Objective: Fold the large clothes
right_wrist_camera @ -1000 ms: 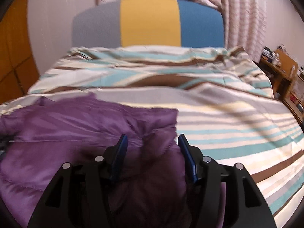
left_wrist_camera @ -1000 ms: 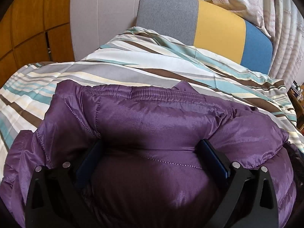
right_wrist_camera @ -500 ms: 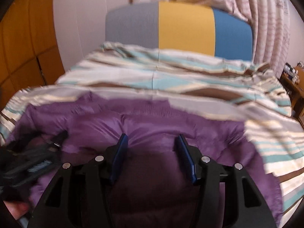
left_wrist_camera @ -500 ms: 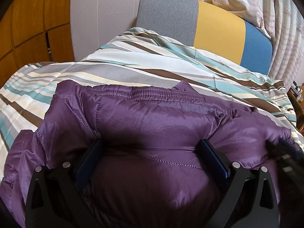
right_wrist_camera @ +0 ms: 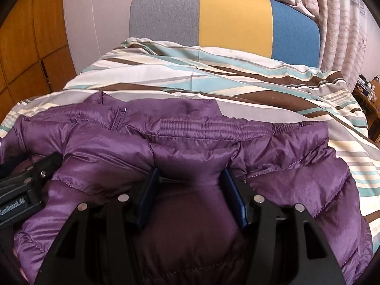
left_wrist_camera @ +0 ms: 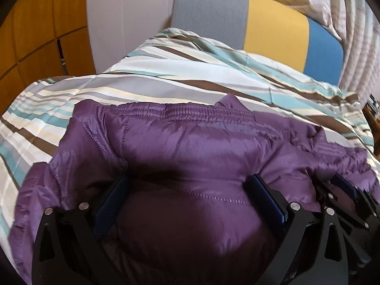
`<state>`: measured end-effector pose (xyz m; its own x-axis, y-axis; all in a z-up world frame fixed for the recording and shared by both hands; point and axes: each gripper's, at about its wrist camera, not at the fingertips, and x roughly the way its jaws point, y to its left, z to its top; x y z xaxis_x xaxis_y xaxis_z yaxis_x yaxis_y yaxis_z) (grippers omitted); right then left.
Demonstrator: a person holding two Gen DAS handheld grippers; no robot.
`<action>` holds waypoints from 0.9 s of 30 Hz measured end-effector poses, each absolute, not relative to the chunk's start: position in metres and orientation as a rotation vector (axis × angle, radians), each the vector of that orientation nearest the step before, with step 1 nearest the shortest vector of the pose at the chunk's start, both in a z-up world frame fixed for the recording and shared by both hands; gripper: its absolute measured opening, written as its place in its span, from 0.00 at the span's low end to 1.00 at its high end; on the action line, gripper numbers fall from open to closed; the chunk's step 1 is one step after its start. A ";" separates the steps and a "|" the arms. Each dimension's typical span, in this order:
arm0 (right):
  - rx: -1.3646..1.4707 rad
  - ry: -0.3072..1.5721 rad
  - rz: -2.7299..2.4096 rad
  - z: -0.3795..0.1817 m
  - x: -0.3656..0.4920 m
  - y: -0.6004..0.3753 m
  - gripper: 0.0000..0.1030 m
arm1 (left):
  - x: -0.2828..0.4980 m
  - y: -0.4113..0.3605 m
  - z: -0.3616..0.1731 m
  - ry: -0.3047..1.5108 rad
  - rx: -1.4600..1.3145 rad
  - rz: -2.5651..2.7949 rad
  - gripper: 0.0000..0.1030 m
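Observation:
A puffy purple jacket lies bunched on the striped bedspread, its elastic hem toward the headboard. My left gripper has its jaws wide, and a thick bulge of jacket is pressed between the blue pads. My right gripper pinches a narrower fold of the same jacket, with creases running to its pad tips. The two grippers sit side by side. The right gripper shows at the right edge of the left wrist view. The left gripper shows at the left edge of the right wrist view. A zipper end shows near the hem.
The striped bedspread stretches to a grey, yellow and blue headboard. Wooden wardrobe doors stand at the left. Curtains hang at the right. A wooden side table with small items sits beside the bed.
My right gripper has swung left across the bed with its fold of jacket and now sits next to the left gripper. The left gripper has kept still.

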<state>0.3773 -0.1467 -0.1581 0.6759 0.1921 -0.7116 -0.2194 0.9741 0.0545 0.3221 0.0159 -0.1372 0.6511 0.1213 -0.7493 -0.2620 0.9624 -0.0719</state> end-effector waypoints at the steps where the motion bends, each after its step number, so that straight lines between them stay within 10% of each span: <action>1: -0.019 0.793 0.243 -0.156 0.376 -0.150 0.57 | 0.320 0.020 -0.132 0.852 -0.182 0.187 0.97; 27: 0.071 0.839 0.067 -0.164 0.389 -0.254 0.67 | 0.325 0.108 -0.153 0.857 -0.330 0.240 0.97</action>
<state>0.3890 -0.2536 -0.1639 0.6664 0.0872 -0.7405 -0.0308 0.9955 0.0896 0.3248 0.1081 -0.1534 0.6330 0.0741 -0.7706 -0.3365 0.9228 -0.1877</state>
